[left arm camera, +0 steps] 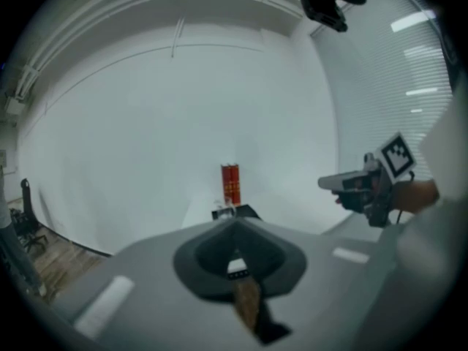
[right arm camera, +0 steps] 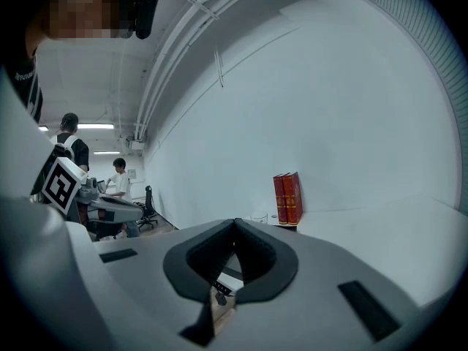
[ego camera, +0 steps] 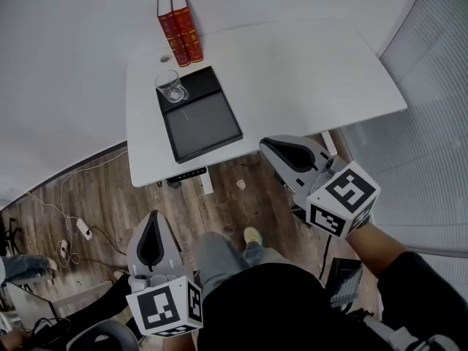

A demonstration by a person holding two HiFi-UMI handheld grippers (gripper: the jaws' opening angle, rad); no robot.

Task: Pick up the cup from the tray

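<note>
Office: white desk (ego camera: pixel 292 72), swivel chair (right arm camera: pixel 150 205)

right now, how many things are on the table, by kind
red books: 2
tray: 1
cup: 1
total: 4
</note>
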